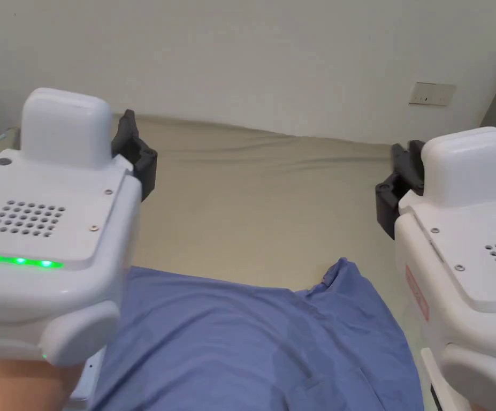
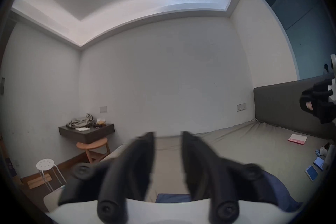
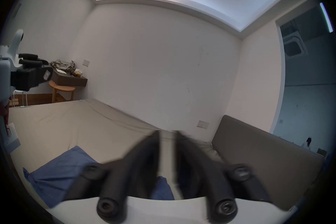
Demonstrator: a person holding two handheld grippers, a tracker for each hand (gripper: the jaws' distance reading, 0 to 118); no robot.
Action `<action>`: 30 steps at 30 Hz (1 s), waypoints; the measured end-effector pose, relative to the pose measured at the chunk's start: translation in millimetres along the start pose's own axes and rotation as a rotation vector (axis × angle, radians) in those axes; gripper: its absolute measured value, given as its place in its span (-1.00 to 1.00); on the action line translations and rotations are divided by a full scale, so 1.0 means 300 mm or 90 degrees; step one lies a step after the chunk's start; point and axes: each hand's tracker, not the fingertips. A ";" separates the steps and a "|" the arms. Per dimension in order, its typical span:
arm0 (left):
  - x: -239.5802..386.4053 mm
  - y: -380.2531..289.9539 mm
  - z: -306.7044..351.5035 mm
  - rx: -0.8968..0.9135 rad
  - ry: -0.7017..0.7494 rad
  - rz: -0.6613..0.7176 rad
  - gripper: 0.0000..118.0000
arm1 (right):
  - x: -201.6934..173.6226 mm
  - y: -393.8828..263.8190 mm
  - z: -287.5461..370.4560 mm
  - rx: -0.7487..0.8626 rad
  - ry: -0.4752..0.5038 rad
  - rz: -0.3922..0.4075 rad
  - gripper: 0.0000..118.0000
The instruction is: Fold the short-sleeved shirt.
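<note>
The blue short-sleeved shirt [image 1: 252,342] lies spread on the beige bed [image 1: 252,203], with one sleeve bunched up at its far right. It also shows below the jaws in the left gripper view [image 2: 172,198] and the right gripper view [image 3: 60,168]. My left gripper [image 1: 134,150] hovers above the shirt's left side, jaws apart with nothing between them [image 2: 168,134]. Over the shirt's right edge hangs my right gripper [image 1: 399,187], blurred, its jaws a narrow gap apart and empty [image 3: 168,132]. Neither touches the cloth.
A grey headboard [image 2: 281,109] bounds the bed on the right and a white wall runs along its far side. A red and white book [image 2: 297,138] lies near the headboard. Past the bed's left end are a dark wall shelf [image 2: 87,130], a wooden stool [image 2: 92,146] and a white stool [image 2: 45,164].
</note>
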 end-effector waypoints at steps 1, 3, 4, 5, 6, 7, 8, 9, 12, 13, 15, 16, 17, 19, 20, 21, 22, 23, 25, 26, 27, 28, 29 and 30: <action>0.014 -0.003 -0.003 0.001 -0.005 -0.005 -0.80 | -0.007 -0.010 -0.008 0.004 0.019 -0.014 -0.91; 0.031 -0.013 -0.020 -0.012 -0.024 -0.010 -1.00 | -0.017 -0.018 -0.027 -0.028 0.057 -0.033 -0.97; 0.037 -0.020 -0.028 -0.020 -0.033 -0.007 -1.00 | -0.025 -0.026 -0.035 -0.034 0.060 -0.032 -0.97; 0.043 -0.028 -0.037 -0.025 -0.035 -0.005 -1.00 | -0.033 -0.042 -0.048 -0.032 0.055 -0.029 -0.97; 0.049 -0.036 -0.045 -0.029 -0.038 -0.007 -1.00 | -0.042 -0.055 -0.056 -0.035 0.050 -0.022 -0.97; 0.052 -0.044 -0.054 -0.030 -0.038 -0.007 -1.00 | -0.047 -0.064 -0.063 -0.038 0.046 -0.016 -0.97; 0.055 -0.058 -0.065 -0.032 -0.035 -0.010 -1.00 | -0.050 -0.079 -0.076 -0.044 0.044 -0.012 -0.97; 0.058 -0.074 -0.077 -0.037 -0.033 -0.015 -1.00 | -0.051 -0.094 -0.088 -0.048 0.042 -0.013 -0.97; 0.061 -0.145 -0.130 -0.072 -0.037 -0.031 -1.00 | -0.051 -0.143 -0.133 -0.069 0.035 -0.021 -0.97; 0.060 -0.175 -0.149 -0.086 -0.042 -0.032 -1.00 | -0.051 -0.162 -0.148 -0.079 0.034 -0.024 -0.97; 0.055 -0.280 -0.204 -0.141 -0.052 -0.047 -1.00 | -0.050 -0.219 -0.189 -0.106 0.041 -0.033 -0.97; 0.050 -0.336 -0.231 -0.174 -0.059 -0.053 -1.00 | -0.050 -0.248 -0.207 -0.121 0.044 -0.034 -0.97; 0.039 -0.413 -0.269 -0.217 -0.065 -0.061 -1.00 | -0.047 -0.286 -0.225 -0.141 0.045 -0.032 -0.97; 0.006 -0.573 -0.343 -0.315 -0.091 -0.061 -1.00 | -0.037 -0.358 -0.266 -0.177 0.044 -0.029 -0.97; -0.016 -0.675 -0.397 -0.387 -0.111 -0.062 -1.00 | -0.026 -0.403 -0.288 -0.199 0.043 -0.029 -0.97; -0.034 -0.765 -0.444 -0.449 -0.114 -0.067 -1.00 | -0.015 -0.438 -0.307 -0.215 0.041 -0.029 -0.97; -0.047 -0.841 -0.482 -0.485 -0.104 -0.090 -1.00 | -0.004 -0.467 -0.325 -0.230 0.039 -0.029 -0.97; -0.073 -0.921 -0.526 -0.515 -0.110 -0.095 -1.00 | 0.010 -0.500 -0.347 -0.248 0.036 -0.029 -0.97; -0.120 -1.058 -0.651 -0.571 -0.083 -0.099 -0.97 | 0.041 -0.557 -0.384 -0.275 0.033 -0.029 -0.97; -0.142 -1.102 -0.707 -0.573 -0.062 -0.088 -0.90 | 0.054 -0.580 -0.401 -0.284 0.028 -0.028 -0.97; -0.168 -1.132 -0.768 -0.580 -0.056 -0.062 -0.76 | 0.066 -0.602 -0.420 -0.296 0.023 -0.024 -0.97; -0.183 -1.155 -0.821 -0.597 -0.058 -0.037 -0.30 | 0.076 -0.618 -0.435 -0.304 0.019 -0.022 -0.97; -0.198 -1.189 -0.885 -0.612 -0.057 -0.017 0.25 | 0.089 -0.635 -0.447 -0.314 0.015 -0.022 -0.97; -0.209 -1.220 -0.943 -0.619 -0.048 0.014 0.77 | 0.101 -0.651 -0.462 -0.322 0.015 -0.024 -0.97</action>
